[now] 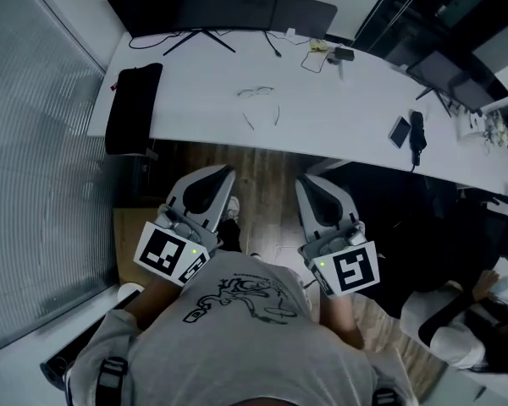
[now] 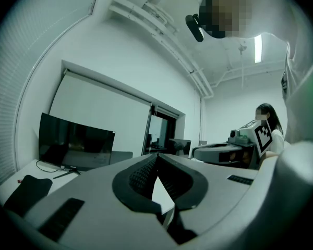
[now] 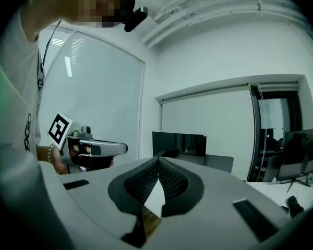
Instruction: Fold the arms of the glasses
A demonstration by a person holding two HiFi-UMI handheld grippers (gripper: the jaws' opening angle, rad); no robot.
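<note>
Grippers (image 1: 223, 172) (image 1: 310, 181) closed, glasses (image 1: 256, 92) arms toward them

White desk (image 1: 203, 100) with glasses (image 1: 256, 92), a monitor (image 1: 195, 2), a black pouch (image 1: 134, 108) and a phone (image 1: 399, 131)

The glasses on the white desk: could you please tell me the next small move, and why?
Probably move both tongs forward toward the glasses, opening them on the way: the glasses lie untouched with arms spread, while the left tongs and right tongs are shut, empty and short of the desk.
</note>
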